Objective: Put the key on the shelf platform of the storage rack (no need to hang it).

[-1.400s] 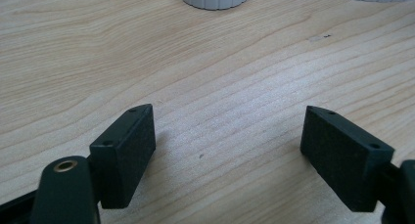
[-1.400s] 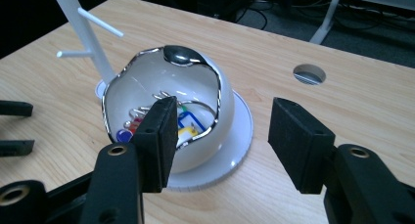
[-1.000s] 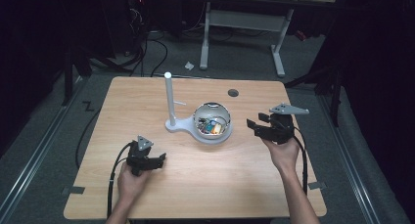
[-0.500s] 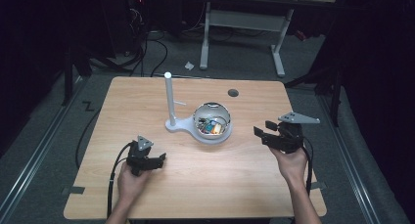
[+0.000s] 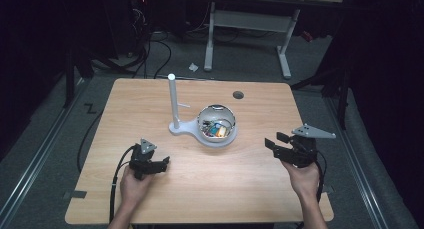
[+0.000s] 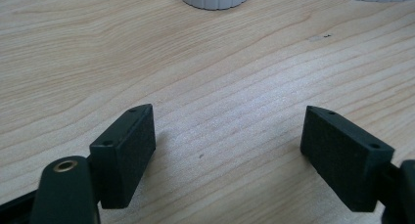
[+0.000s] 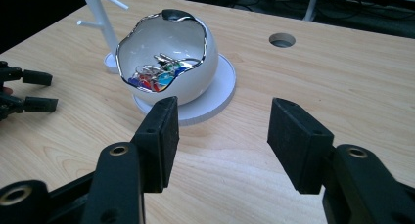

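Both grippers hold nothing, jaws wide: the left gripper [image 5: 161, 164] low over the worktop [image 5: 150, 104], the right gripper [image 7: 222, 136] facing the white bowl [image 7: 195, 82] of coloured clips [image 7: 156, 75]. Probably next: approach over the rim, narrowing onto one clip.

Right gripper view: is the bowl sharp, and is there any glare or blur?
Right gripper view: bowl sharp, its metallic rim glinting; right hand-held gripper slightly soft. Left gripper view: wood grain crisp, left hand-held gripper blurred. High view: table lit, surroundings dark.
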`<action>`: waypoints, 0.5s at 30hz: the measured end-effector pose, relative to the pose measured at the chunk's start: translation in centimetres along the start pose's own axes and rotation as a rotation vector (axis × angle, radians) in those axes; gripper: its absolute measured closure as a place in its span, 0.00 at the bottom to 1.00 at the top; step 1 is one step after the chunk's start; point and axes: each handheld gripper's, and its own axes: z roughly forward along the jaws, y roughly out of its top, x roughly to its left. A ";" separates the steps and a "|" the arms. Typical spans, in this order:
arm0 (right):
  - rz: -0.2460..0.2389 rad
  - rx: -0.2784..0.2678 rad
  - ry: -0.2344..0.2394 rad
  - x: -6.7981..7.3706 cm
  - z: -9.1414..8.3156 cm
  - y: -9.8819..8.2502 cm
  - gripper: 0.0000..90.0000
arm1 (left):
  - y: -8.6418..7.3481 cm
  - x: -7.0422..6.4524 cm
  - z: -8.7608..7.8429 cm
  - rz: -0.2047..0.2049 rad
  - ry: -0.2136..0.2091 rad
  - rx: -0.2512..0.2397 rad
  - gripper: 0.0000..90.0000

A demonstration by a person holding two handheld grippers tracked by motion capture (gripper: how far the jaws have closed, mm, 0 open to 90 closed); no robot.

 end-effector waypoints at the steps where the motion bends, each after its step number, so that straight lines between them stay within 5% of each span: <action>1: 0.000 0.000 0.000 0.0 0.0 0.0 0.51 | 0.0 0.0 0.0 0.000 0.000 0.000 0.23; 15: 0.015 0.013 0.018 0.4 0.0 -2.1 0.51 | 0.0 0.0 0.0 0.001 0.000 0.000 0.23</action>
